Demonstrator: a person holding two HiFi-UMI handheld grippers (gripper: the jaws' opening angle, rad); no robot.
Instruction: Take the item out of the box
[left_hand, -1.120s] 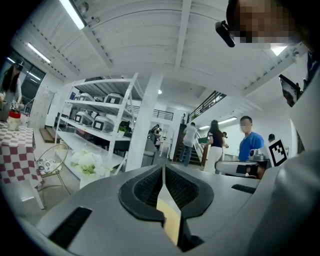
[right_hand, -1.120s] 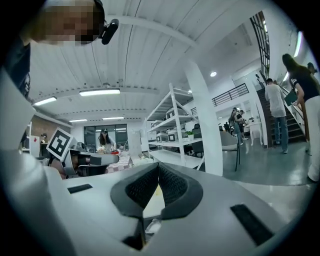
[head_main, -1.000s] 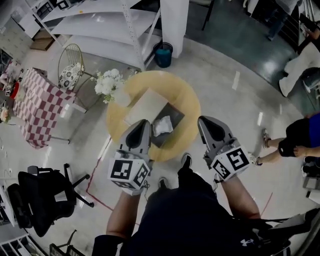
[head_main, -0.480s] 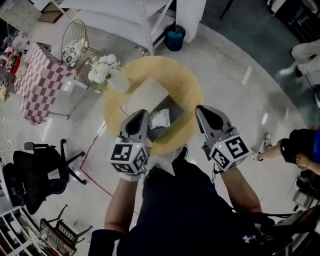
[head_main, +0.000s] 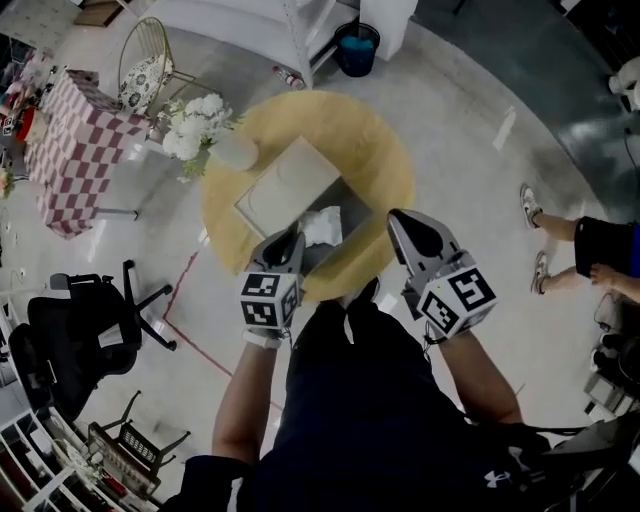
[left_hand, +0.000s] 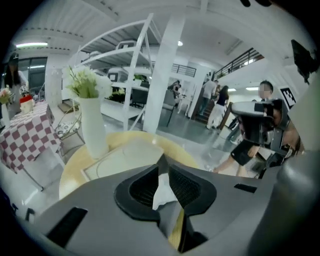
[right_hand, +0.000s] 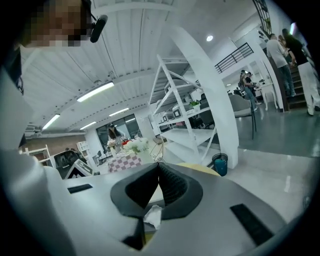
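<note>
An open box with a dark inside lies on the round yellow table, its white lid folded back to the left. A crumpled white item sits in the box. My left gripper is at the box's near edge, just left of the item; its jaws are opening a little, with nothing pressed between them. Through their gap in the left gripper view I see the white item. My right gripper hovers over the table's right side, clear of the box, jaw tips together.
A white vase of flowers stands on the table beside the lid. Around the table are a checked table, a wire chair, a black office chair and a blue bin. A person's legs show at right.
My left gripper has moved forward to the box's near edge, close to the white item. The right gripper has hardly moved. The head view has tilted.
</note>
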